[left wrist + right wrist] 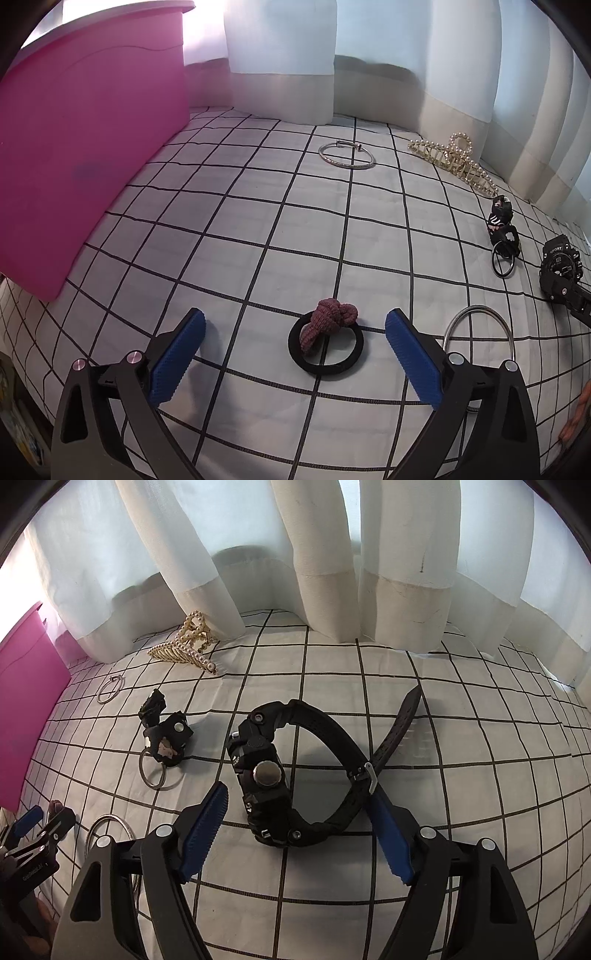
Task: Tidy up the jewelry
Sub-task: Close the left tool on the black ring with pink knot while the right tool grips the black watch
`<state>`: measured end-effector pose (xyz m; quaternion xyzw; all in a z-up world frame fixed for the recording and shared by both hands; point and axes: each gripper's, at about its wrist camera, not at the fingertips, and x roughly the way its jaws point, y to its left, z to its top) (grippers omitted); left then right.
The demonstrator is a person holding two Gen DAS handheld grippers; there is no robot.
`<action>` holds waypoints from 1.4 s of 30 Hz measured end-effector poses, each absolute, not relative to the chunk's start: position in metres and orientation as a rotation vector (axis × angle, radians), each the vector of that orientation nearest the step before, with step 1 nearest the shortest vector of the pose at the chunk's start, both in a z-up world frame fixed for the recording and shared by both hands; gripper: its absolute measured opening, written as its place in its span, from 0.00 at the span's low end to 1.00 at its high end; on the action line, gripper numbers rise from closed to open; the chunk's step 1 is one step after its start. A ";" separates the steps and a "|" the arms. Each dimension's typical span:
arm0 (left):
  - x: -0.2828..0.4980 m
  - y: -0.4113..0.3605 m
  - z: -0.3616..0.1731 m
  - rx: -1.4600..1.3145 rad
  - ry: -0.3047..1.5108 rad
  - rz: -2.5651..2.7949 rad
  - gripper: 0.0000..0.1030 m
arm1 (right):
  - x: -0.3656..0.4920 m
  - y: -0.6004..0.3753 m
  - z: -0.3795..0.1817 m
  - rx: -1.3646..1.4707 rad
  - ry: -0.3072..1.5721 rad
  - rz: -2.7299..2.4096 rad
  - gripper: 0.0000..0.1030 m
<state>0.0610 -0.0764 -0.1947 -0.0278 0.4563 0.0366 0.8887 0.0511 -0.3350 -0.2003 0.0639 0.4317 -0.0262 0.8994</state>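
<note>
A black hair tie with a dusty-pink knot [325, 343] lies on the checked cloth between the blue pads of my left gripper [295, 318]. That gripper stands open, and neither pad touches the tie. In the right wrist view a black sport watch [264, 771] lies on its side with its strap looped. My right gripper [297, 794] stands open around the watch. Its left pad [205, 830] is apart from the case, and its right pad [389, 840] is close by the buckle. The pink box [92, 147] stands at the left.
On the cloth also lie a thin silver bangle [347, 155], a pearl hair claw [454, 162], a black charm on a key ring [504, 229] and a large silver hoop [478, 332]. White curtains [280, 55] close off the far edge.
</note>
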 end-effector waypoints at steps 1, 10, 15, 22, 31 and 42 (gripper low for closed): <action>0.061 -0.076 -0.195 -0.057 0.948 0.075 0.94 | 0.053 -0.334 -0.200 0.128 0.893 -0.058 0.72; 0.066 -0.076 -0.195 -0.067 0.939 0.093 0.95 | 0.066 -0.329 -0.203 0.046 0.879 -0.098 0.72; 0.063 -0.074 -0.193 -0.081 0.925 0.097 0.90 | 0.065 -0.331 -0.201 0.059 0.869 -0.082 0.71; 0.053 -0.070 -0.187 -0.073 0.881 0.109 0.34 | 0.058 -0.331 -0.200 0.065 0.861 -0.056 0.70; 0.046 -0.067 -0.181 -0.085 0.863 0.116 0.20 | 0.049 -0.330 -0.194 0.060 0.829 -0.026 0.70; 0.039 -0.073 -0.174 -0.088 0.845 0.093 0.20 | 0.031 -0.332 -0.188 0.087 0.793 0.009 0.70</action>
